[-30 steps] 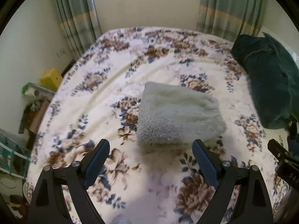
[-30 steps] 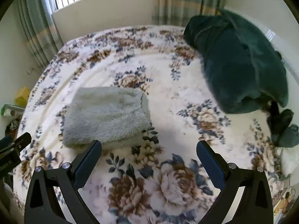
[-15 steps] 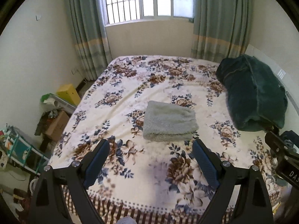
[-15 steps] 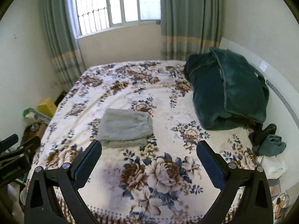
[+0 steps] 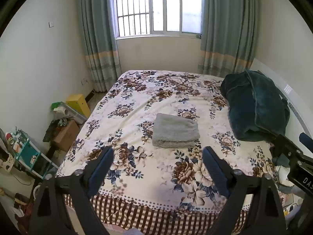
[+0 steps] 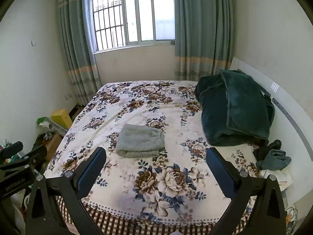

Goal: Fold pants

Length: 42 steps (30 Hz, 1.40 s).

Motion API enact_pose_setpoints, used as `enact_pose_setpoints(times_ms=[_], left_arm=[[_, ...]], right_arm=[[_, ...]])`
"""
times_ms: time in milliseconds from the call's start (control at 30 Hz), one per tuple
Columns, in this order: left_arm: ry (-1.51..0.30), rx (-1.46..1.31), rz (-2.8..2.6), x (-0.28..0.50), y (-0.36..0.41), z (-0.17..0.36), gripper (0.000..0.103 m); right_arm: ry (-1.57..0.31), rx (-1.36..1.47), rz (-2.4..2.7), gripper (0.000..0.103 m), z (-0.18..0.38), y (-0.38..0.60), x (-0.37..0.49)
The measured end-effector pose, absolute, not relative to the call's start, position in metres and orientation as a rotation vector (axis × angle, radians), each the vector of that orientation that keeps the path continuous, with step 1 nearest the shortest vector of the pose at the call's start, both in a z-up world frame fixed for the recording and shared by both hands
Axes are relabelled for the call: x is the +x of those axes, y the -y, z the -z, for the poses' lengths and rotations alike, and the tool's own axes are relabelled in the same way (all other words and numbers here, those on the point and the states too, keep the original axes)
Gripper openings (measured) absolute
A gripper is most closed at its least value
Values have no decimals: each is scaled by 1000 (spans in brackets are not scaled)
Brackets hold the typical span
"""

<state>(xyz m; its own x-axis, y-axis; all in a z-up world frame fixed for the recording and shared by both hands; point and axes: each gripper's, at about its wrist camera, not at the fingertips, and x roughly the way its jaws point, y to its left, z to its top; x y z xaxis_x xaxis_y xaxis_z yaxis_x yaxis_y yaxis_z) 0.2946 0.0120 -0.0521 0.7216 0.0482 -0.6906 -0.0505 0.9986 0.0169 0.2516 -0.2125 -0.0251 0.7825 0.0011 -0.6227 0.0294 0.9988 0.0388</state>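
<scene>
1. Ahead of both claws, well apart from them, the folded grey pants [image 5: 175, 131] lie on the bed [image 5: 137, 178].
2. Left claw [image 5: 158, 162] has just widened, empty; right claw [image 6: 156, 165] gapes empty.
3. Likely soft, light, floppy; grip the folded edge.

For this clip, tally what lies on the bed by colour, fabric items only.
Grey: 1, the folded grey fleece pants
Dark teal: 1, the bundled blanket
Teal and black: 1 small heap of clothes at the bed's right edge
White: 1 crumpled cloth below that heap
Total: 4
</scene>
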Motion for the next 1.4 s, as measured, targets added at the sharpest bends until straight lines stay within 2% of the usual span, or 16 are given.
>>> enact_pose_setpoints(times_ms=[333, 1400], left_arm=[[-722, 7, -67, 275, -23, 42, 103], [-708, -12, -72, 258, -27, 32, 103]], right_arm=[[-651, 60, 17, 103, 6, 195, 234], [-665, 55, -33, 103, 9, 175, 231]])
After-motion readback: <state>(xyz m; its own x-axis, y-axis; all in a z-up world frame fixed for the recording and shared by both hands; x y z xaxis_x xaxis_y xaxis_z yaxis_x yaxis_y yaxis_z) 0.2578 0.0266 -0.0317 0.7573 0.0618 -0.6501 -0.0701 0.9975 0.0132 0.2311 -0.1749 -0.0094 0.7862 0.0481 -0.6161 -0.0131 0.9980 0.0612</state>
